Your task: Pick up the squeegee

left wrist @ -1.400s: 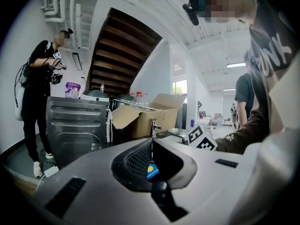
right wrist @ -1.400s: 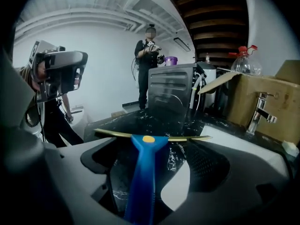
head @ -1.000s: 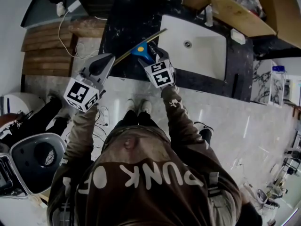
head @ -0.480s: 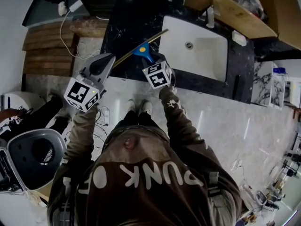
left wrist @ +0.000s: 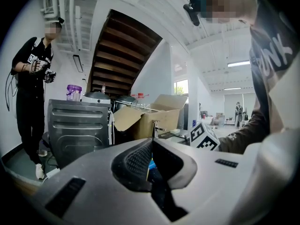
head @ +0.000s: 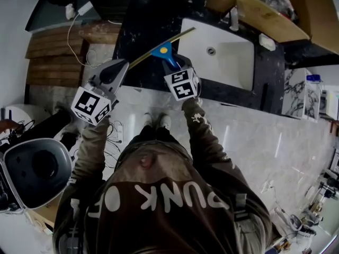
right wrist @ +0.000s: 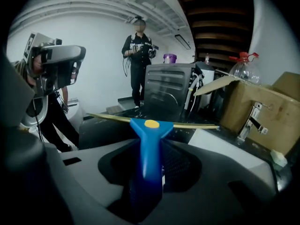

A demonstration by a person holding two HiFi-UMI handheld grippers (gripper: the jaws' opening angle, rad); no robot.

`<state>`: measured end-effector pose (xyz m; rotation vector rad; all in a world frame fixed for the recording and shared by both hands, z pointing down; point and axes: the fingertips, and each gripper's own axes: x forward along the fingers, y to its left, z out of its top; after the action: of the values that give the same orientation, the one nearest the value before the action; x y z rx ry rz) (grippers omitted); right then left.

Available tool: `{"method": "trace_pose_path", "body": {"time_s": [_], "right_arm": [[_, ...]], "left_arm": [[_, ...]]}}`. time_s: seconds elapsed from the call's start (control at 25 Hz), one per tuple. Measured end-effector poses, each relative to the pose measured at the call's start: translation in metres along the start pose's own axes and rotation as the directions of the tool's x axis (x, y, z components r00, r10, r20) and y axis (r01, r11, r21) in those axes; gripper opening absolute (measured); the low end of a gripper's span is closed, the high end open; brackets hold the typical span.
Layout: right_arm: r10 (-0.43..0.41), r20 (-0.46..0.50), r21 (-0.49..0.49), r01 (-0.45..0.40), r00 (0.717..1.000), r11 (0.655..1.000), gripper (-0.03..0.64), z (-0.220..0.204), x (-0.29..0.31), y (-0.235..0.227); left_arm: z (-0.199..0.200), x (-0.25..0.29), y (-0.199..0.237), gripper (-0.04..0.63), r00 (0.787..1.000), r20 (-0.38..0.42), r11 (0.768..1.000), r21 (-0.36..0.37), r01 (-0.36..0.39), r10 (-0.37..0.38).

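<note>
— Squeegee (head: 161,50) in the head view: where is it, and why is it held that way?
— Over the dark bench (head: 139,25), beside the sink (head: 228,62), with its blue handle in the right gripper (head: 172,63). Taking it by the handle leaves the long blade free. The left gripper (head: 123,65) hangs just beside the blade's near end without touching it; I judge one hand is enough for this pick.
— Anything unclear from there?
— The right fingers sit under the marker cube. Whether the blade is off the bench can't be told from above.
— Left gripper view?
— Left fingers (left wrist: 136,161) are pressed together with nothing pinched. A blue sliver shows low in the slit, too small to name.
— Right gripper view?
— The fingers (right wrist: 180,165) have just been closing and pinch the handle between them. The blade runs crosswise beyond the tips. The handle's lower end is buried between the fingers.
</note>
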<state>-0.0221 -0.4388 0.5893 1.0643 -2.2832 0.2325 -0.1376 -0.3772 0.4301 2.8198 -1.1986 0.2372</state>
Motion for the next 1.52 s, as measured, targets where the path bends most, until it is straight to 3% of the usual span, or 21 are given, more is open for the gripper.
{"method": "trace_pose_path", "body": {"time_s": [0.52,1.04,1.24,1.52], "right_arm": [[-0.064,0.209,-0.074,0.081,0.976,0.994,0.143,0.082,-0.104,-0.023],[-0.04,0.401,-0.106,0.09,0.915,0.99,0.144,0.148,-0.201,-0.019],[-0.026,0.441,-0.121,0.088,0.897,0.989,0.144,0.162,-0.214,-0.016],[-0.019,0.441,-0.12,0.08,0.897,0.99,0.143,0.157,-0.214,-0.015]], "left_arm": [[0.049,-0.006,-0.011,0.005,0.999,0.053,0.996,0.085,-0.007,0.002],[0.11,-0.026,-0.025,0.004,0.995,0.1,0.991,0.134,-0.015,0.002],[0.128,-0.031,-0.028,0.004,0.993,0.118,0.99,0.138,-0.016,-0.001],[0.131,-0.033,-0.029,0.004,0.992,0.124,0.99,0.141,-0.021,0.003]]}}
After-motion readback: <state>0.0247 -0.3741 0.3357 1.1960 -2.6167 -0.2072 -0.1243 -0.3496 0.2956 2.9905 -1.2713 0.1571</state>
